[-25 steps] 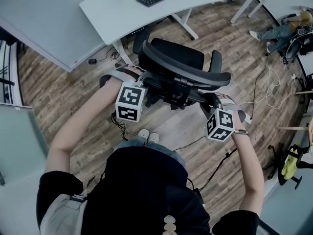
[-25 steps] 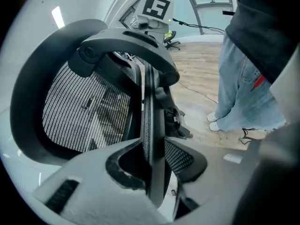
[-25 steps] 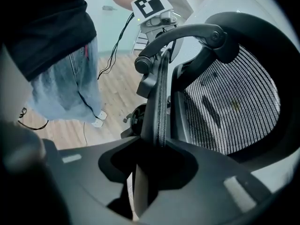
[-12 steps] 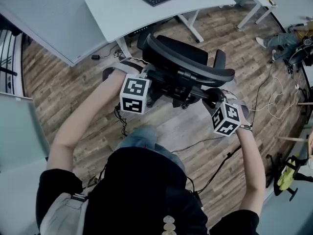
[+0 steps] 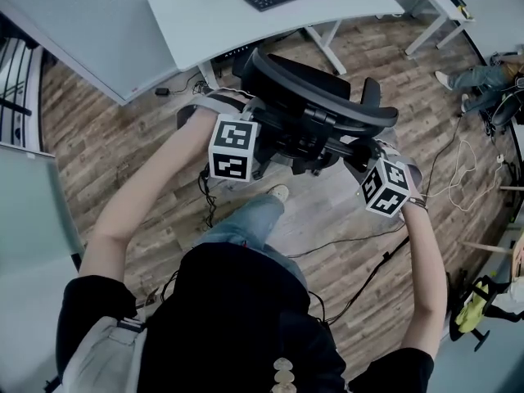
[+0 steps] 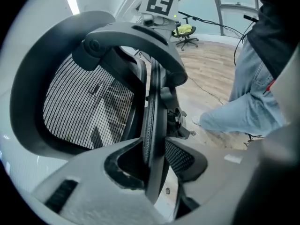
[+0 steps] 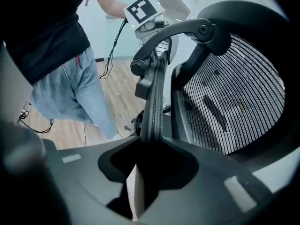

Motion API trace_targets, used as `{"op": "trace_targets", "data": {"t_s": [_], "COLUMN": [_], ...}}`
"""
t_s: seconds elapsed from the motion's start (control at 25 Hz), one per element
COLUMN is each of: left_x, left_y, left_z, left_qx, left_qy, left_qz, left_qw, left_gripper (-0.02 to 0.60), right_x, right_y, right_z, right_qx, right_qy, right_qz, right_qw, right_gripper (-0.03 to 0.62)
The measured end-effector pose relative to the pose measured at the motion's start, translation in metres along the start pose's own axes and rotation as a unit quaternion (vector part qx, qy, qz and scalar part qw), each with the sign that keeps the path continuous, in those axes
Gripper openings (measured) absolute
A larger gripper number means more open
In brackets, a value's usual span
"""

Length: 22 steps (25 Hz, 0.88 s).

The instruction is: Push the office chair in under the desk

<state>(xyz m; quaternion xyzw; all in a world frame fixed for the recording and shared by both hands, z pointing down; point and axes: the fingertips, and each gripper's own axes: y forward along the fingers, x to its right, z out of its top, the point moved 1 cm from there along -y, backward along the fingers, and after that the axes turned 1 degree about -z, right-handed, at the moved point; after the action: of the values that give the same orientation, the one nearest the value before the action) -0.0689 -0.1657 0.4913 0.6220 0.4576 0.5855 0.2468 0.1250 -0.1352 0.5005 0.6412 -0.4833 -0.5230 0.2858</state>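
No text, brand, number or sign can be read in any view.

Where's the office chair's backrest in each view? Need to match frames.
Head view: office chair backrest sits upper centre, just short of the desk.
Left gripper view: its mesh fills the left; its edge runs vertically down the centre.
Right gripper view: its mesh fills the right; its edge stands vertical at centre.
Shared landmark: the person's jeans leg.
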Motion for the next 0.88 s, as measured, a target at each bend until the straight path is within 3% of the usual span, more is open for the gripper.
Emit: {"op": "trace_targets", "data": {"t_s": [0.16, 0.4, 0.64, 0.88], "left_x": [-0.046, -0.054, -0.122, -0.163], "left_y": [0.019, 0.044, 0.082, 0.107], "left_z": [0.004, 0.004, 0.028, 0.022], "left_qx": [-0.004, -0.025, -0.059, -0.085], "left_qy": [-0.012, -0.047, -0.095, -0.137], "left_qz": [0.004, 0.03, 0.038, 0.053], "left_qw": [0.9999, 0.9982, 0.9931, 0.9854], "left_gripper": [0.143, 0.147, 0.146, 0.143], "right_x": [0.053, 0.077, 0.166, 0.233], "right_y": [0.009, 0.035, 0.053, 0.08], "right_z": [-0.018, -0.036, -0.086, -0.1], "right_qx": [0.016, 0.039, 0.066, 0.085], "right_qy": [-0.01, -0.05, -0.095, -0.135], "right_qz": [0.002, 0.003, 0.025, 0.036], "right_qw": [1.0, 0.998, 0.993, 0.987], "right_gripper": [0.121, 0.121, 0.12, 0.118]}}
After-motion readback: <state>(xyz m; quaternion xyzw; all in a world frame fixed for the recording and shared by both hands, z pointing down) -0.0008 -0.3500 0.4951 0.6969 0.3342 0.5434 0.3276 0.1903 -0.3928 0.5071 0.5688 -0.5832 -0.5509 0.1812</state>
